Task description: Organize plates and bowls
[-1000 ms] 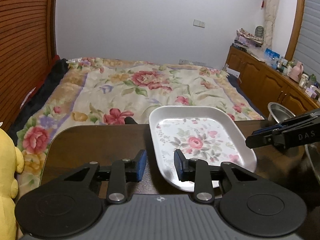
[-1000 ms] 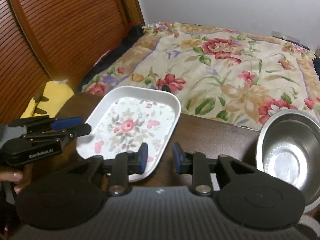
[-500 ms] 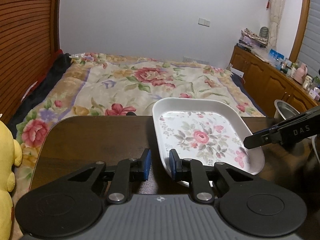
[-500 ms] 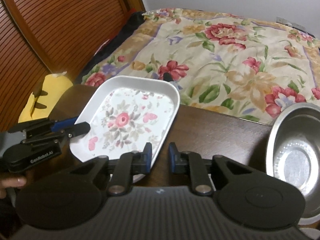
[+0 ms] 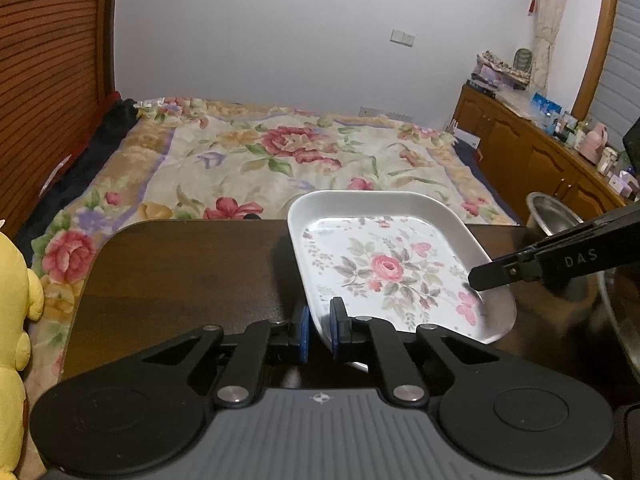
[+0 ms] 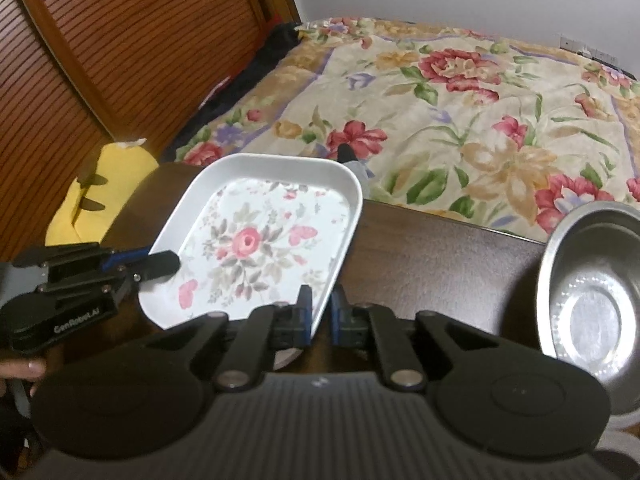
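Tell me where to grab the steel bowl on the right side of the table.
Pinch the steel bowl by its thin rim at the left edge, nearest the right gripper, one finger inside and one outside. It sits upright and open, and looks too wide to span.

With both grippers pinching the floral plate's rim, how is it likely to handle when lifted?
The floral plate looks rigid and glazed, so it probably won't flex but may slip between the pads. The left gripper and right gripper clamp opposite rims, which should limit tilting. It appears ceramic or melamine, so possibly breakable.
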Available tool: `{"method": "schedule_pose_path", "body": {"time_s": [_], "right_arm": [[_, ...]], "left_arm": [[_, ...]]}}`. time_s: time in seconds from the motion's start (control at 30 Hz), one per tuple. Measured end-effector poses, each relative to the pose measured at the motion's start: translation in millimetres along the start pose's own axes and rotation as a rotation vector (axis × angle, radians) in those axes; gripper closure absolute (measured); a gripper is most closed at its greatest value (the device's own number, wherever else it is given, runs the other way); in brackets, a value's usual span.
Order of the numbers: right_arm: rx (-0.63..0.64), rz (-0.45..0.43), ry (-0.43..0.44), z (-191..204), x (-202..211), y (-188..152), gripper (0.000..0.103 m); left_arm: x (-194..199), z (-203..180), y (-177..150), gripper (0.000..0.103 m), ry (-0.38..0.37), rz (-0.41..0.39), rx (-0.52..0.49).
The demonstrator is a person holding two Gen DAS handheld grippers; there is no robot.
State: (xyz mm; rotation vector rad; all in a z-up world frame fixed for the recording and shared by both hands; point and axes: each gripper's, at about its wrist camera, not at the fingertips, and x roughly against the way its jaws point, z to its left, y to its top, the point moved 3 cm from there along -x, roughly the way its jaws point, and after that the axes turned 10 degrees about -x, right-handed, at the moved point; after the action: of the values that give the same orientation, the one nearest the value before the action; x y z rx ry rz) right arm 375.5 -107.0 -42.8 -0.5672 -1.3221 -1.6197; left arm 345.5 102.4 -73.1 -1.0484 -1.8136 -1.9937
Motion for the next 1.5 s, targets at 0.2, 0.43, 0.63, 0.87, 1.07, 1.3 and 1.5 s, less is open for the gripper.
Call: {"method": "schedule_pose_path", "body": {"time_s": [0.2,0.43,0.63,0.87,1.07,1.3,1.5], "right_arm": [[0.008,-0.022,0.011,7.3,27.4,-9.7,0.093],[0.02,-0.073,0.018,12.3,64.6,-20.7,0.093],[-0.008,-0.103,0.039,10.4,86.8,-33.5,0.093],[-0.022,-0.116,0.06,6.9,98.2,-43.8,0.093],[-0.029,-0.131,0.075,5.6,110.5,-54.0,0.093],[-0.029,-0.142,0.092,3.6,121.4,-59.7,0.093],[-0.015,-0.144,0.111,8.0,128.2,-72.7,0.093]], "left_arm": [[30.5,-12.2,2.5,0.091,-0.003,-0.02,-0.004],[65.7,-31.4,2.6,0.09,-0.003,-0.051,-0.021],[91.2,-48.4,2.7,0.09,-0.001,-0.073,-0.041],[111.7,-60.6,1.4,0.09,-0.002,-0.086,-0.053],[122.6,-67.4,-3.7,0.09,-0.006,-0.089,-0.059],[135.6,-72.5,-13.4,0.089,-0.026,-0.096,-0.056],[146.6,-75.8,-25.6,0.089,-0.027,-0.095,-0.057]]}}
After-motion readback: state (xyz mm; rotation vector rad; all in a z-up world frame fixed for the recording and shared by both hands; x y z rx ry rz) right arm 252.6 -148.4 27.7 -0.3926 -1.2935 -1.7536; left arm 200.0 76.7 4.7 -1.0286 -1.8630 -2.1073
